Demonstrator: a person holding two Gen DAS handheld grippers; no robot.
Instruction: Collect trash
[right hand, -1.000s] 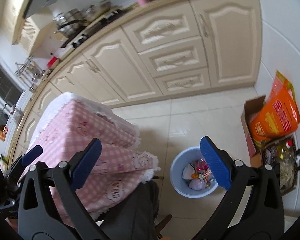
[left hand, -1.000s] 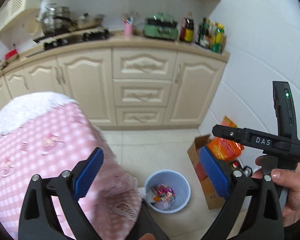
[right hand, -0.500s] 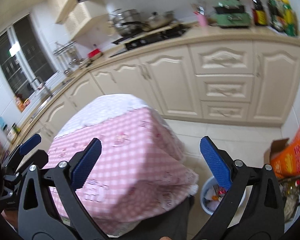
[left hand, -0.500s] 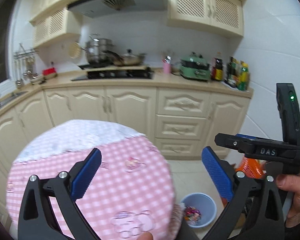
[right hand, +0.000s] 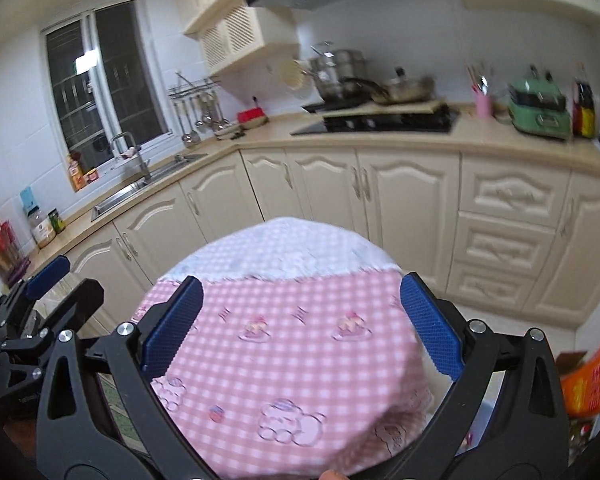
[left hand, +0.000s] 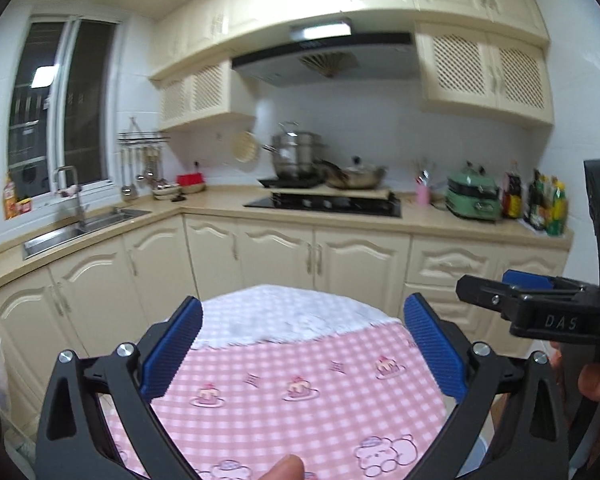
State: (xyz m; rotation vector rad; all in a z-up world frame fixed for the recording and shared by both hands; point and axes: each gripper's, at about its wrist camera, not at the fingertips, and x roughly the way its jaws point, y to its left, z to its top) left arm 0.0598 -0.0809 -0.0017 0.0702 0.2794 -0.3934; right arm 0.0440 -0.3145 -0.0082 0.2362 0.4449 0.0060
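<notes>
My left gripper [left hand: 302, 316] is open and empty, held above a round table with a pink checked cloth [left hand: 300, 384]. My right gripper [right hand: 300, 296] is also open and empty above the same table [right hand: 292, 344]. The right gripper shows at the right of the left wrist view [left hand: 540, 308]. The left gripper shows at the left edge of the right wrist view [right hand: 48, 280]. No trash shows on the cloth. The blue bin is hidden, apart from a pale sliver below the table's right edge [right hand: 486, 416].
Cream kitchen cabinets [left hand: 284, 256] run behind the table, with a sink [left hand: 80, 228] at left, a hob with pots [left hand: 324, 200] and bottles [left hand: 540, 204] at right. An orange bag [right hand: 588, 380] sits on the floor at right.
Both grippers have tilted up from the floor and the bin to a level view across the table and the kitchen. The bin has dropped out of sight. Both grippers stay open.
</notes>
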